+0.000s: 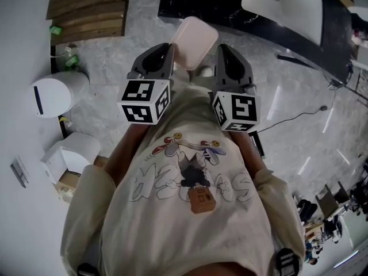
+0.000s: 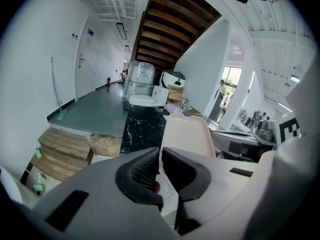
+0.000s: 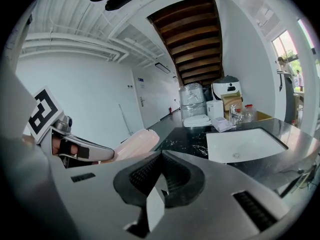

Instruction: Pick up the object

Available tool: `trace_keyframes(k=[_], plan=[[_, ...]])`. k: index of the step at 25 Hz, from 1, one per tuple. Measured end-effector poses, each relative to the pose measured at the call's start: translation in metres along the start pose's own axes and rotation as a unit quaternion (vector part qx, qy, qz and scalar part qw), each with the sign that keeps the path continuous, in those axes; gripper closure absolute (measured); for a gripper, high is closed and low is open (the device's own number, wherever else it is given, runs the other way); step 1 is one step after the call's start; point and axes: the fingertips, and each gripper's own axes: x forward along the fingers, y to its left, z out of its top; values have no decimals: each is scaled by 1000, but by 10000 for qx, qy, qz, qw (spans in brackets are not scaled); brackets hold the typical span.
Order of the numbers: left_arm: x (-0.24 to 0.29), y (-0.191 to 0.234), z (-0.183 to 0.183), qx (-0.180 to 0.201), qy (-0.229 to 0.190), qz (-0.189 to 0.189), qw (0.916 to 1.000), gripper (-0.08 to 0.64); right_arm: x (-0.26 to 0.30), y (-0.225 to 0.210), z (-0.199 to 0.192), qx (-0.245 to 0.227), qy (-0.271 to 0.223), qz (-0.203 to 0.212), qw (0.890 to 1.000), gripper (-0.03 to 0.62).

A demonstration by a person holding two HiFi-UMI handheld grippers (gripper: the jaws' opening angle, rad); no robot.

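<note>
A pale pink, flat, rounded-corner object (image 1: 195,38) is held up in front of the person's chest. My left gripper (image 1: 170,49) is shut on its left edge. In the left gripper view the object (image 2: 187,134) rises from between the closed jaws of the left gripper (image 2: 160,158). My right gripper (image 1: 221,50) hovers just right of the object, shut, with nothing between its jaws. In the right gripper view, the right gripper (image 3: 159,156) has its jaws closed and empty, and the pink object (image 3: 132,144) and the left gripper (image 3: 75,149) lie to its left.
A black marble counter (image 1: 230,7) with a white sink (image 1: 284,4) stands ahead. Wooden steps (image 1: 86,10) are at the far left. A white round bin (image 1: 54,94) and a white box (image 1: 72,154) stand by the left wall. A cable (image 1: 299,117) runs across the floor.
</note>
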Motion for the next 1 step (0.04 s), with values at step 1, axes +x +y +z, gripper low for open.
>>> trace_keyframes(k=[1], plan=[[2,-1,2,13,-6,-12,10000,526,1,-2,2,-2,-16,-12,10000,575]])
